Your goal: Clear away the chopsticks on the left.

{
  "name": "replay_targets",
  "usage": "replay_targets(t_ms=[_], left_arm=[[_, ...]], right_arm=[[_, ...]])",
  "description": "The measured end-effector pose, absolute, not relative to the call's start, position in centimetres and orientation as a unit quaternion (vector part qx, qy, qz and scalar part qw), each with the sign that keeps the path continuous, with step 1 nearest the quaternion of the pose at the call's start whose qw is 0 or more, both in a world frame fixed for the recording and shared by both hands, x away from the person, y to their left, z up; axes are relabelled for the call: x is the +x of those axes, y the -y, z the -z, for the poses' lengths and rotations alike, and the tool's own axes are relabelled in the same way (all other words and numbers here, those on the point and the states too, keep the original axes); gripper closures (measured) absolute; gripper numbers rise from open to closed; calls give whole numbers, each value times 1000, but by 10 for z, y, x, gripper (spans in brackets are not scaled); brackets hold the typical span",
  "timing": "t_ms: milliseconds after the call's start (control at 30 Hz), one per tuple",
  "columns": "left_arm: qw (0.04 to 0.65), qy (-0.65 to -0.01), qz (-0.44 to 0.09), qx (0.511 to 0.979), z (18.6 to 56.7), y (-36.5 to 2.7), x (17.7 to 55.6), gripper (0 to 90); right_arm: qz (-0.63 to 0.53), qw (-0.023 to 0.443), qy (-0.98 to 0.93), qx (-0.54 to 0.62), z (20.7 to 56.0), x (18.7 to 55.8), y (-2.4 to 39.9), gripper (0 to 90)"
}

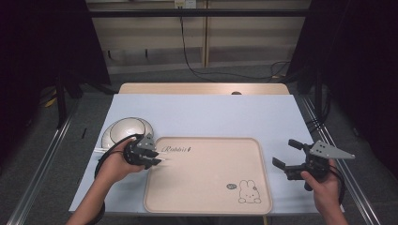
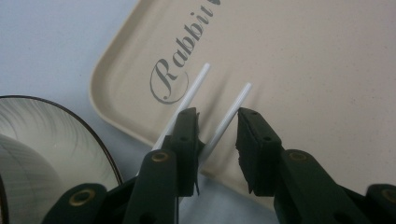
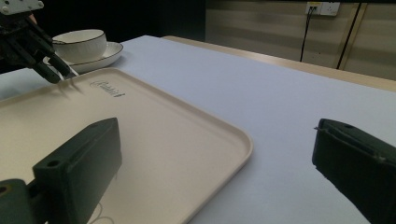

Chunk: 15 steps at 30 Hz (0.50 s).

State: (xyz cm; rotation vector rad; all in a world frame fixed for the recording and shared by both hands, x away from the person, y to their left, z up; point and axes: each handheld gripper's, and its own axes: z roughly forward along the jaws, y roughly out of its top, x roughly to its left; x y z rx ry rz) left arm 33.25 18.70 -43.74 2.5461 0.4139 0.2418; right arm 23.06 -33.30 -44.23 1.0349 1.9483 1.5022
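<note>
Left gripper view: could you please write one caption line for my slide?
Left gripper holding two thin white sticks over the edge of a beige rectangular tray beside a cream ribbed bowl.

I see the table (image 1: 206, 115) covered in a pale blue sheet, with a bare wooden strip along its far edge. A beige tray (image 1: 211, 187) lies flat on it toward the near edge, printed with "Rabbit" lettering and a small rabbit drawing. Just beside the tray's far-left corner I find a plate (image 1: 112, 133) resting on the sheet, with a bowl (image 1: 136, 125) standing in it. Right of the tray I see only bare blue sheet.
</note>
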Motion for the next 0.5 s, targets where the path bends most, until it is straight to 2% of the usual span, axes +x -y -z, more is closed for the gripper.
replay_targets(t_ms=[500], left_arm=[[268,-146,-82,949,440,-184,333,691]], right_arm=[[-545,231,-714,374,442,230,334,8]])
